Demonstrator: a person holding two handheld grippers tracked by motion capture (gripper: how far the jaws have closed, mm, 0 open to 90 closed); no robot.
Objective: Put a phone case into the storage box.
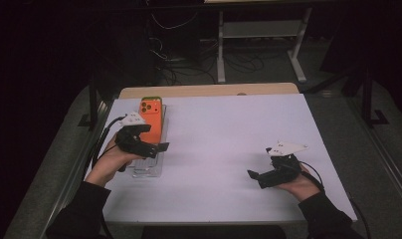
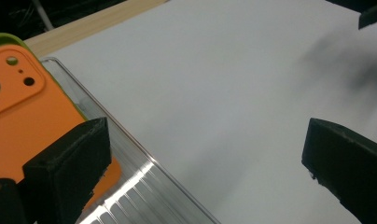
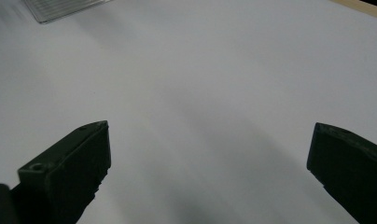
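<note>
While both hands rest low on the white surface [image 1: 229, 134], the left hand-held gripper [image 1: 156, 148] sits at the left side, directly over a clear ribbed plastic tray [image 1: 150, 167] that lies lengthwise along the surface's left edge. An orange phone case [image 1: 151, 117], camera cut-outs uppermost and a green rim showing at its far end, lies on the far portion of that tray. In the left gripper view the jaws stand wide apart with nothing between them: one jaw overlaps the orange phone case [image 2: 23, 112] and the tray's ribbed edge [image 2: 144, 186], the other hangs over bare white surface [image 2: 214, 93]. Whether the near jaw touches the case cannot be determined. The right hand-held gripper [image 1: 255, 175] is held at the right side of the surface, well apart from the tray, its jaws pointing leftward. In the right gripper view its jaws are likewise spread wide and empty over plain white surface [image 3: 210, 102], with a corner of the ribbed tray [image 3: 60, 9] visible far off at the upper left. A wooden strip [image 1: 209, 90] borders the far edge of the surface.
</note>
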